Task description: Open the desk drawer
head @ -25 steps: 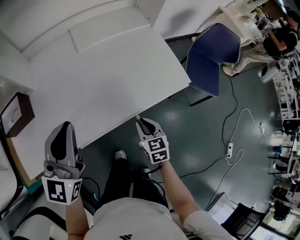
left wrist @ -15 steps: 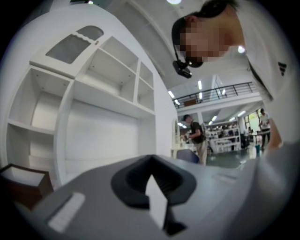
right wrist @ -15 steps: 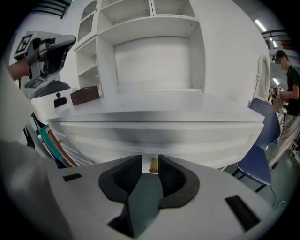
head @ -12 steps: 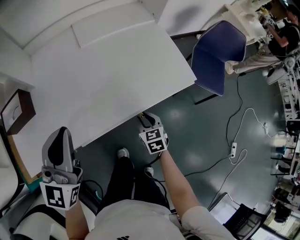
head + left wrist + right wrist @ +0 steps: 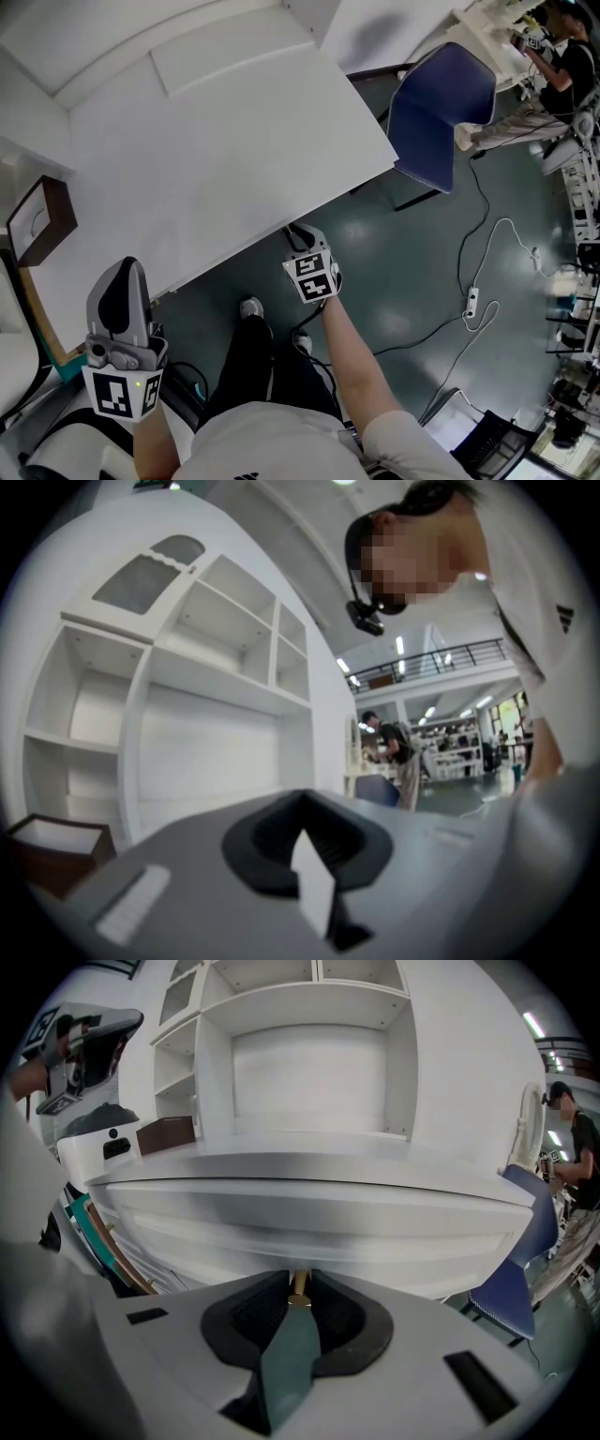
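Dark grey-green flooring (image 5: 403, 272) surrounds a broad white desk (image 5: 234, 159) with a white open-shelved hutch (image 5: 309, 1054) at its back. At the far left, a dark brown open box (image 5: 37, 220) sits on the desktop. Just below it in the head view, the left gripper (image 5: 120, 281) hovers over the desk's left front corner, its jaws only narrowly apart with nothing between them.

Along the desk's front edge runs the shallow white drawer front (image 5: 300, 1232), fully pushed in. The right gripper (image 5: 302, 239) angles down at this edge. Its jaws are closing around the drawer's small brass knob (image 5: 298, 1283), which stands between the pad tips, one pad just beside it on either side.

Further right, a blue chair (image 5: 436, 112) stands by the desk's corner. A person (image 5: 562, 37) works at a bench beyond.
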Available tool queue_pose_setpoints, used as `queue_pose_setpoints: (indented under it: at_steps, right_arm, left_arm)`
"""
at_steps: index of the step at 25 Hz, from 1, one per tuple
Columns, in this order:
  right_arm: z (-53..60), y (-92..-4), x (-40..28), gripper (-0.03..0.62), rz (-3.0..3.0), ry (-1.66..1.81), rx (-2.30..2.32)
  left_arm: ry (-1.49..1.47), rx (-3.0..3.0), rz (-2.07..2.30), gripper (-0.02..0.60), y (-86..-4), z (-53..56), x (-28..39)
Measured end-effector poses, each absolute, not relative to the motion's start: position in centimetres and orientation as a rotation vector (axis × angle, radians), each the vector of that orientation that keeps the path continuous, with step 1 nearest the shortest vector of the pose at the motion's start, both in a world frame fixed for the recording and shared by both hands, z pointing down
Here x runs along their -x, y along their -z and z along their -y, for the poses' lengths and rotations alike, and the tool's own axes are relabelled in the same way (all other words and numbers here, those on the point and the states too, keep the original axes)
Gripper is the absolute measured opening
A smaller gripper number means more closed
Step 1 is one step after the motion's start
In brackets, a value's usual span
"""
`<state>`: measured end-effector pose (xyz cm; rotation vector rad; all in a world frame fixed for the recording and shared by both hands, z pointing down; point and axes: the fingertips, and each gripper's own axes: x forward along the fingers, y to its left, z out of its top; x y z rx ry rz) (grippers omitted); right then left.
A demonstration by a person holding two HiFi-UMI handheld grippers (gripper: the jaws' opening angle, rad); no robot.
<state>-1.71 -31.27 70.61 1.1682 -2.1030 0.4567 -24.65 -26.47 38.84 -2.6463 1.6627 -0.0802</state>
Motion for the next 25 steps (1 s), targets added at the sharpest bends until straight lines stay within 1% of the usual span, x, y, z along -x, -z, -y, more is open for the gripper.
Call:
queue_pose_setpoints:
  at_steps: [12, 25]
  right_arm:
    - [29.5, -70.5, 0.7, 0.074, 2.106, -0.487, -1.193]
    - [25.8, -70.4, -1.1, 0.074, 2.091, -0.512, -1.187]
  left_arm:
    - [0.066, 2.613, -1.706, 0.005, -38.3, 24.8, 25.3]
    - [0.034, 2.606, -1.702, 0.005, -37.4, 22.9, 24.1]
